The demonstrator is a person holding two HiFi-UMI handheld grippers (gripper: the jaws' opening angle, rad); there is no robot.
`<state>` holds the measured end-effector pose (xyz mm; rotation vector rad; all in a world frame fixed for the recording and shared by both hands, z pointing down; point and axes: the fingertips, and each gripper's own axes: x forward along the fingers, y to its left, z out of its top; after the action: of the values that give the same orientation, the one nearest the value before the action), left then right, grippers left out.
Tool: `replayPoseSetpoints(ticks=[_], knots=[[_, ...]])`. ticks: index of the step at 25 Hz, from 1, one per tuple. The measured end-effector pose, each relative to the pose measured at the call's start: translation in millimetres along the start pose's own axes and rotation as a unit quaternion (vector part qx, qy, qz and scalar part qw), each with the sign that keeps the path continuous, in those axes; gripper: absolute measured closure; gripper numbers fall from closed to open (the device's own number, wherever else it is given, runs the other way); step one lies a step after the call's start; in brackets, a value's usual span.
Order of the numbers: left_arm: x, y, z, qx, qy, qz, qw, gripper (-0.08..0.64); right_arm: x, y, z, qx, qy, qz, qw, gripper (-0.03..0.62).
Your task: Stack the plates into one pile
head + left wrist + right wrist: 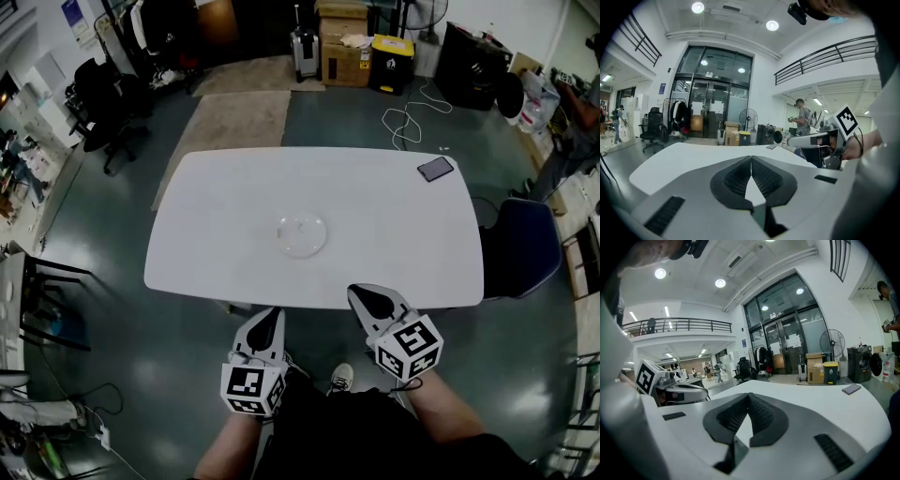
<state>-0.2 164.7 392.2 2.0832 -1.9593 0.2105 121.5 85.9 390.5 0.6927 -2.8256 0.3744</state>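
**Clear plates at table centre; both grippers empty**

- Plates (302,235): transparent and low, at the middle of the white table (225,206). The count is not discernible.
- Left gripper (274,314): jaws pressed together, holding nothing, at the near table edge.
- Right gripper (359,293): likewise closed and empty, well short of the plates.
- Risk: a shallow pinch on the glassy rims could slip. Jaws left closed would only shove the plates.
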Motion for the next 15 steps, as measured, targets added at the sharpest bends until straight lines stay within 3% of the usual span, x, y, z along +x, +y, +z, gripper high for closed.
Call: replayPoseSetpoints(ticks=[15], knots=[[-1.5,-7.2,-2.6,0.0,-0.004,0.003,1.0,0.539,-5.4,-1.7,-3.5,0.001,-0.004,0.004,1.0,0.575]])
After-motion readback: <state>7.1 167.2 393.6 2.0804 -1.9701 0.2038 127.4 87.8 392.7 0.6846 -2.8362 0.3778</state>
